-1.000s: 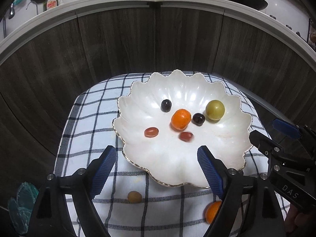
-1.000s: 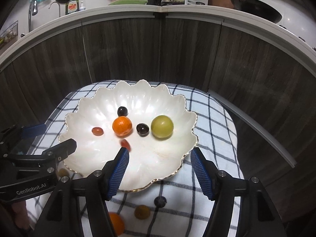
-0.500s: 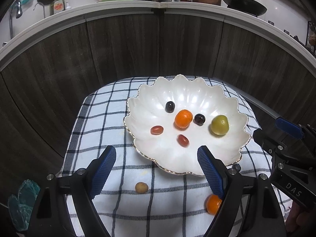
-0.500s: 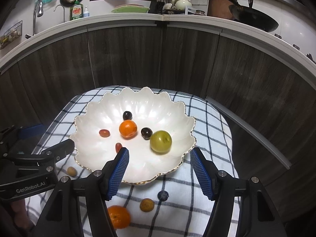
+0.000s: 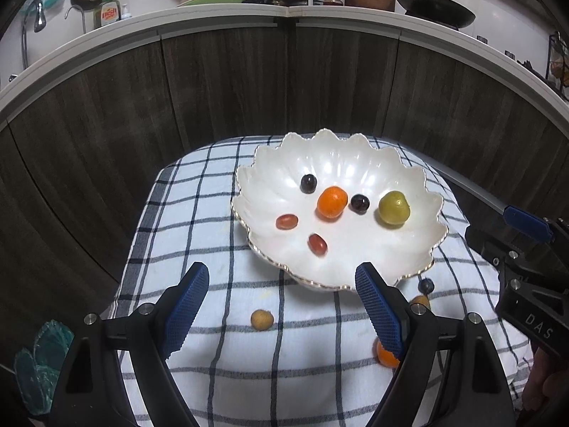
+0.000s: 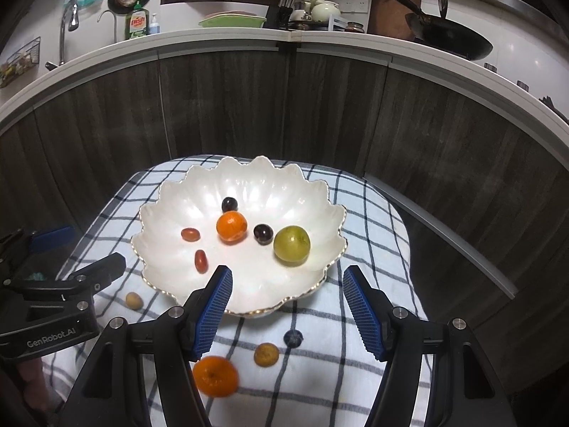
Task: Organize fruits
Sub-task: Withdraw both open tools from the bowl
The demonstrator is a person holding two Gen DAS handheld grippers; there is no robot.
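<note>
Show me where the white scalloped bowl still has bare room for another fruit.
The white scalloped bowl is bare along its near side, below the green round fruit and right of the lower red oval tomato, and across its far wall behind the upper dark grape. The middle is crowded around the orange mandarin.

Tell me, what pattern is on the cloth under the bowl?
White cloth with a dark checked grid; clearest in the left wrist view.

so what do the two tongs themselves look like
Both tongs are black angular frames with silver bolts and blue ribbed pads on the fingers. The left tongs carry white "GenRobot.AI" lettering on the side, the right tongs "DAS". No cables or sleeves show.
</note>
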